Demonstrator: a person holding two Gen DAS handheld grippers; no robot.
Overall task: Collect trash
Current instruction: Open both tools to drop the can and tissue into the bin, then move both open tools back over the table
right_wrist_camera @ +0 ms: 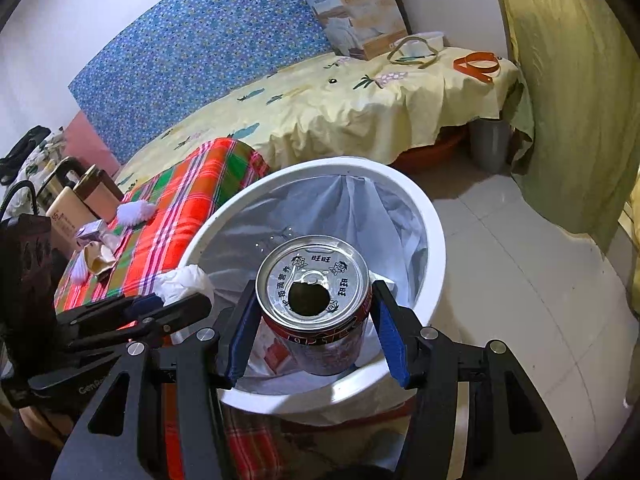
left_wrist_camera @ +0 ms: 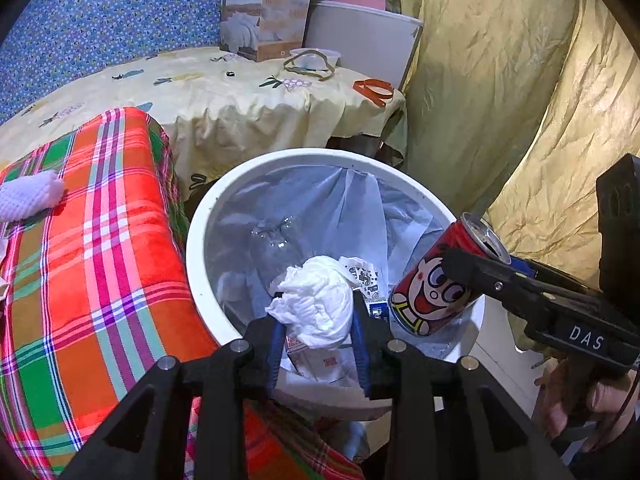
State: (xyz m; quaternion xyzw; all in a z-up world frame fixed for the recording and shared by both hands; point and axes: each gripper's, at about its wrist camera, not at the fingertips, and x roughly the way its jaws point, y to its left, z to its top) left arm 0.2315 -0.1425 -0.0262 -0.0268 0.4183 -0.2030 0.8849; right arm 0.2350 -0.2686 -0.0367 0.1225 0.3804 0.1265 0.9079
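A white bin [left_wrist_camera: 196,240] [right_wrist_camera: 436,248] with a pale liner stands below both grippers. My left gripper [left_wrist_camera: 318,312] [right_wrist_camera: 176,304] is over the bin's near edge, and its blue pads touch both sides of a crumpled white tissue [left_wrist_camera: 316,296] [right_wrist_camera: 184,282]. My right gripper [right_wrist_camera: 314,288] [left_wrist_camera: 476,256] is shut on a red cartoon drink can [left_wrist_camera: 424,296] [right_wrist_camera: 312,272]. The can has an open top and hangs tilted over the bin's right side. A clear plastic bottle [left_wrist_camera: 276,244] and printed wrappers lie inside the bin.
A plaid-covered surface [left_wrist_camera: 100,260] beside the bin carries a white knitted item [left_wrist_camera: 28,200], a small carton [right_wrist_camera: 90,232] and crumpled paper [right_wrist_camera: 98,260]. Behind is a bed with a yellow sheet [left_wrist_camera: 220,92]. A yellow-green curtain [left_wrist_camera: 500,80] hangs on the right above tiled floor [right_wrist_camera: 520,280].
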